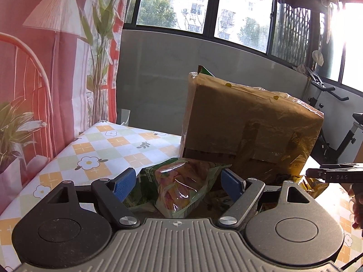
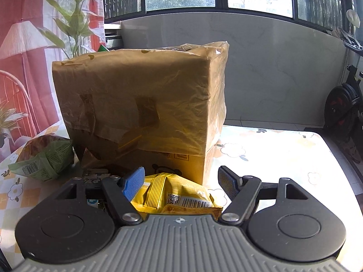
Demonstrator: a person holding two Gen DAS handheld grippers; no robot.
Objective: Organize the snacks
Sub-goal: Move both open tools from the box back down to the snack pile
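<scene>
I am at the reach-in stage of organizing the snacks: nothing is gripped yet. My left hand-held gripper (image 1: 179,182) stands wide open, its blue pads on either side of the green crinkly plastic snack bag with a clear window (image 1: 179,185), with gaps showing on both sides, so the pads are not pressing on it. My right hand-held gripper (image 2: 181,181) is also well open, above the bright yellow foil snack packet with a barcode (image 2: 179,197), and the far pad is clearly apart from it; I cannot tell whether the near pad brushes the foil.

Both bags lie on the table covered in a flower-and-check patterned cloth (image 2: 272,158), just in front of the tall cardboard box wrapped in brownish plastic film (image 2: 140,99), which I judge to be where the snacks belong. A green corner (image 1: 205,70) pokes out of its open top, perhaps a packet already inside.

Next, I judge, each pair of jaws should settle lower around its bag and close gently on the crimped edge or the body, since puffed bags slip and crush easily, then lift clear of the box's rim.

Count: one box, one green bag, one yellow packet, and at least one darker flat packet (image 2: 95,174) between them, partly hidden.
</scene>
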